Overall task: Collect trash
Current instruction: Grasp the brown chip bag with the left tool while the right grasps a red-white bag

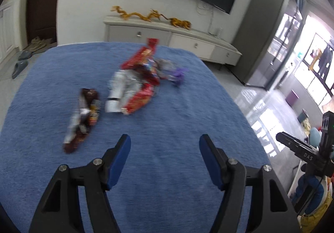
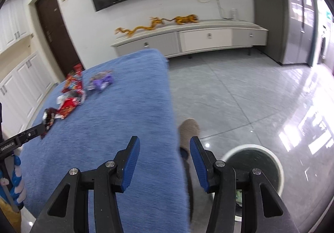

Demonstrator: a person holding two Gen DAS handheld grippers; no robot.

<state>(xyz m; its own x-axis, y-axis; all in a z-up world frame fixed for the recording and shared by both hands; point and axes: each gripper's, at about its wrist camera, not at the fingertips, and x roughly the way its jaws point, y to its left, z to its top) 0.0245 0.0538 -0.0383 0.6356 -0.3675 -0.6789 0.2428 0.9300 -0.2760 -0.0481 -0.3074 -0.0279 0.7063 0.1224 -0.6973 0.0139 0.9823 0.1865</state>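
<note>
Left gripper [image 1: 165,143] held with jaws apart, empty, above blue cloth [image 1: 167,107]. Blurred wrappers [image 1: 135,78] heaped far on cloth; brown wrapper [image 1: 83,116] apart, left. Right gripper [image 2: 165,145] likewise spread, empty. Bin [image 2: 271,159] on floor right, partly hidden behind gripper.

- Wrapper pile [image 1: 137,78] ahead of the left tongs: motion-blurred, print unreadable, separate pieces hard to count.
- Dark wrapper [image 1: 82,120], ahead-left of the left tongs: smeared, label illegible.
- White bin [image 2: 253,168], right of the right tongs: near rim hidden behind the right finger; contents too blurred to tell.
- Slipper [image 2: 189,130] between the right tongs' fingers: heel end hidden by the blue cloth [image 2: 125,107].
</note>
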